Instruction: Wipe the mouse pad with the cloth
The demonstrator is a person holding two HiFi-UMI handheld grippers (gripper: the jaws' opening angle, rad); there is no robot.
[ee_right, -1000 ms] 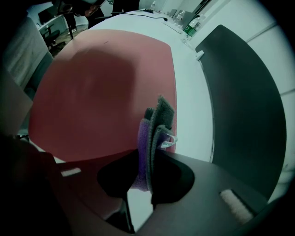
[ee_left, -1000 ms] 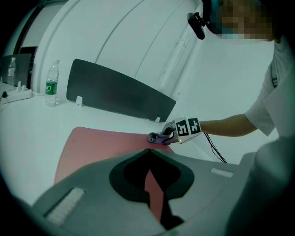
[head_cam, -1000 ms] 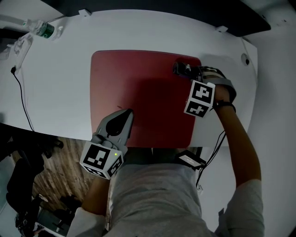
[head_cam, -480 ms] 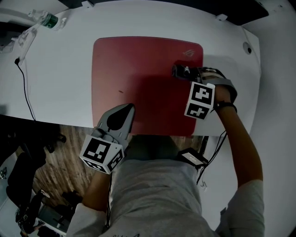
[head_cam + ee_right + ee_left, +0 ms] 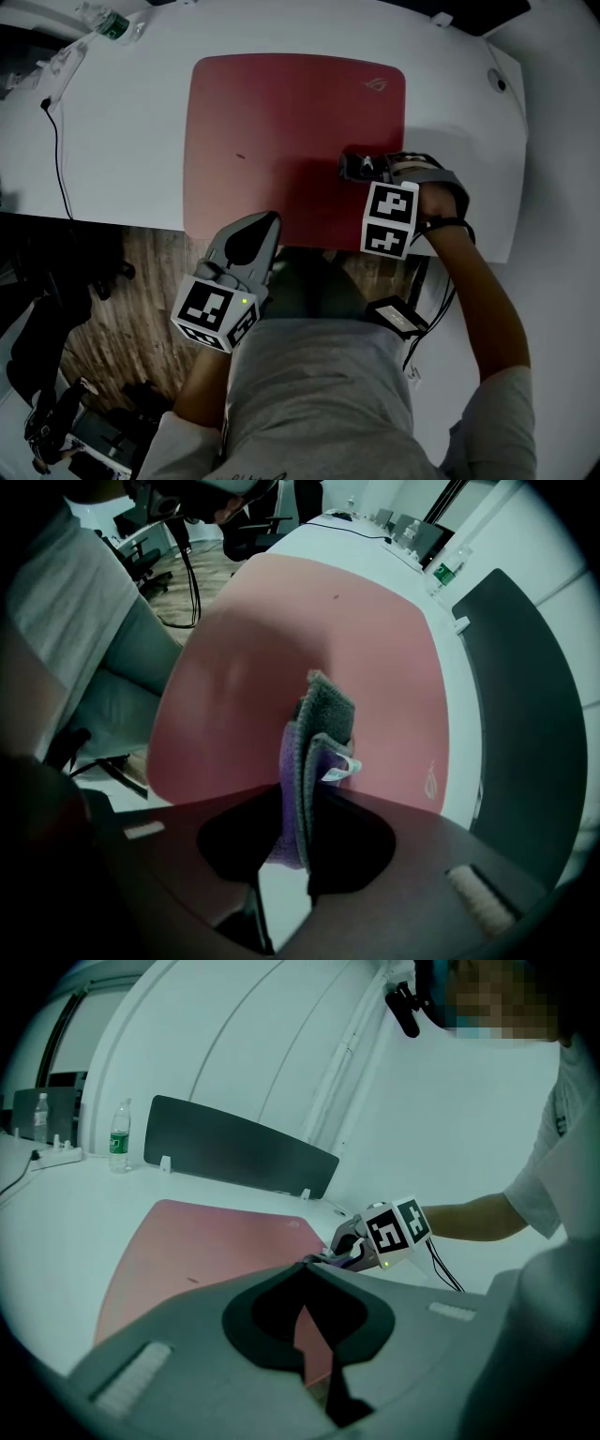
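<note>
Head view gives us the red mouse pad lying flat on the white desk, with its near edge at the desk's near edge. We hold the right claw low over the right half of the pad, toward the near side. Its marker cube sits just behind, above the pad's right border. A pale logo marks the pad's far right corner, well apart from the claw.

Right gripper view shows us the jaws clamped on the cloth, a folded piece, purple on one face and grey on the other. It stands on edge between the jaws and reaches forward onto the red surface. A small tag pokes out of its fold.

Our left claw sits at the pad's near edge, left of the middle, its tip just over the red. Left gripper view shows its jaws drawn together at the tips with nothing between them. We cannot tell whether the tip touches the pad.

At the desk's far left corner lies a clear bottle with a green label. A thin black cable runs across the left part of the desk toward its near edge, well clear of the pad. Below the desk edge we see wood-patterned floor.
</note>
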